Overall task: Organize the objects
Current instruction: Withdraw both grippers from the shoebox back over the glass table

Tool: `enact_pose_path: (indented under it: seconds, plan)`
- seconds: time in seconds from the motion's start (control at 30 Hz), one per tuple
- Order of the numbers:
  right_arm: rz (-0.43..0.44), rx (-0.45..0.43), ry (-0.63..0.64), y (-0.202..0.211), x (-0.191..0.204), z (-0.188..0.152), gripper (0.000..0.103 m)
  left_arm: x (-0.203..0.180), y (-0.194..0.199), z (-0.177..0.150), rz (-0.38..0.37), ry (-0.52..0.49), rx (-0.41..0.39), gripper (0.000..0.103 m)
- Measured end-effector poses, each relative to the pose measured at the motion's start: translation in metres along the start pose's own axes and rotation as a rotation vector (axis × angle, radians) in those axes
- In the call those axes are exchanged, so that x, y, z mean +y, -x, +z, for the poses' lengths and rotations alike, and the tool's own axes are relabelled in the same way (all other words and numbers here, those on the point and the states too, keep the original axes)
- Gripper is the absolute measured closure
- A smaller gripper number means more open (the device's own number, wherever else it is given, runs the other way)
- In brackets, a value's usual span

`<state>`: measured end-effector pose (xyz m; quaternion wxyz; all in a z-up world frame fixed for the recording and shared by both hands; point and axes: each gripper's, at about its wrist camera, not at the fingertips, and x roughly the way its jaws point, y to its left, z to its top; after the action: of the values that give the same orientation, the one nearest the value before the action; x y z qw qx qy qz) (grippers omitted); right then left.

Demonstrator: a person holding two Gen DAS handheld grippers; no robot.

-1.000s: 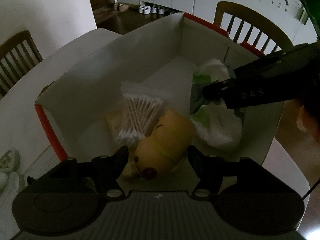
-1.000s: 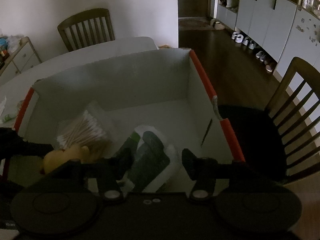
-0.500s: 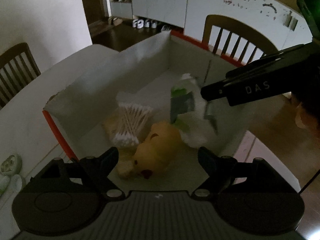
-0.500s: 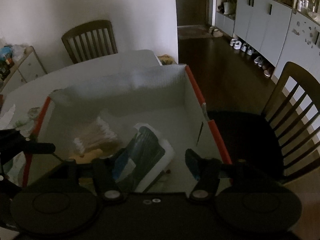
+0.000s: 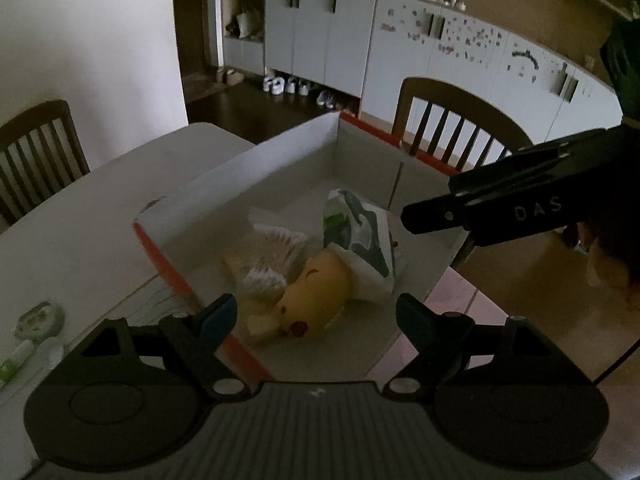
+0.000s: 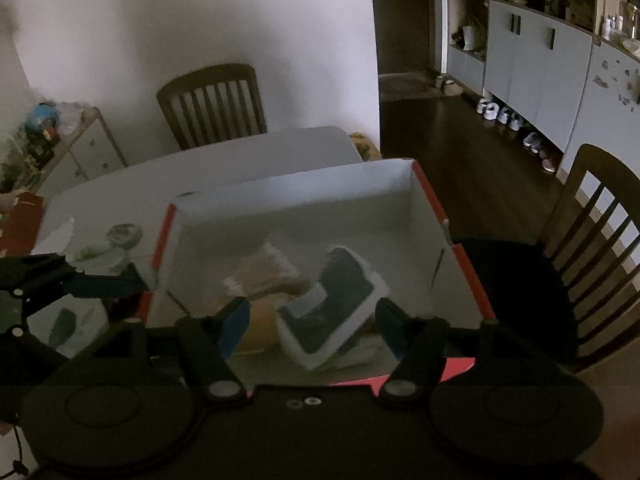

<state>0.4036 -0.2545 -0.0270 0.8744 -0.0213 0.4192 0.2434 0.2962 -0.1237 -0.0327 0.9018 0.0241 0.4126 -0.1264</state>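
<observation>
A white box with red edges (image 5: pixel 280 152) (image 6: pixel 304 184) stands on the white table. In it lie a yellow plush toy (image 5: pixel 316 292), a bag of cotton swabs (image 5: pixel 268 248) (image 6: pixel 264 276) and a white and dark green packet (image 5: pixel 360 236) (image 6: pixel 332 300). My left gripper (image 5: pixel 316 316) is open and empty above the box's near edge. My right gripper (image 6: pixel 312 320) is open and empty above the packet, and shows from the side in the left wrist view (image 5: pixel 500 208).
Wooden chairs stand around the table (image 5: pixel 460 128) (image 6: pixel 212 100) (image 6: pixel 596 220). Small items lie on the table left of the box (image 5: pixel 36 328) (image 6: pixel 116 240). A drawer unit with clutter (image 6: pixel 60 144) is at the far left. Cabinets and shoes line the back wall (image 5: pixel 360 48).
Both grippers have risen and pulled back from inside the box. The packet now lies free in the box beside the plush toy.
</observation>
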Motion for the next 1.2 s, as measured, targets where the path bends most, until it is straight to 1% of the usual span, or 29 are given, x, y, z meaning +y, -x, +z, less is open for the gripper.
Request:
enact_pose_path:
  seconds: [0.4, 0.5, 0.57, 0.73, 0.77, 0.83, 1.03, 1.13, 1.2]
  plan:
    - [0.025, -0.013, 0.010, 0.018, 0.057, -0.015, 0.031, 0.042, 0.062, -0.030, -0.008, 0.059, -0.067, 0.017]
    - [0.036, -0.014, 0.023, 0.020, 0.074, -0.021, 0.028, 0.054, 0.074, -0.040, -0.002, 0.057, -0.083, 0.017]
    - [0.043, -0.013, 0.028, 0.020, 0.085, -0.025, 0.025, 0.062, 0.080, -0.048, 0.008, 0.056, -0.083, 0.017]
    - [0.065, -0.013, 0.046, 0.020, 0.114, -0.034, 0.022, 0.090, 0.092, -0.073, 0.013, 0.088, -0.072, 0.016]
    - [0.069, -0.012, 0.049, 0.019, 0.119, -0.036, 0.021, 0.094, 0.094, -0.076, 0.018, 0.091, -0.071, 0.013]
    - [0.073, -0.006, 0.056, 0.018, 0.130, -0.040, 0.020, 0.105, 0.098, -0.085, 0.030, 0.101, -0.074, 0.011]
    - [0.077, 0.043, 0.078, 0.005, 0.167, -0.060, 0.020, 0.137, 0.104, -0.110, 0.072, 0.144, -0.063, 0.010]
    - [0.080, 0.073, 0.085, -0.002, 0.182, -0.071, 0.020, 0.151, 0.106, -0.123, 0.088, 0.156, -0.058, 0.000]
    - [0.084, 0.095, 0.084, -0.008, 0.192, -0.079, 0.020, 0.159, 0.105, -0.130, 0.091, 0.164, -0.054, 0.000]
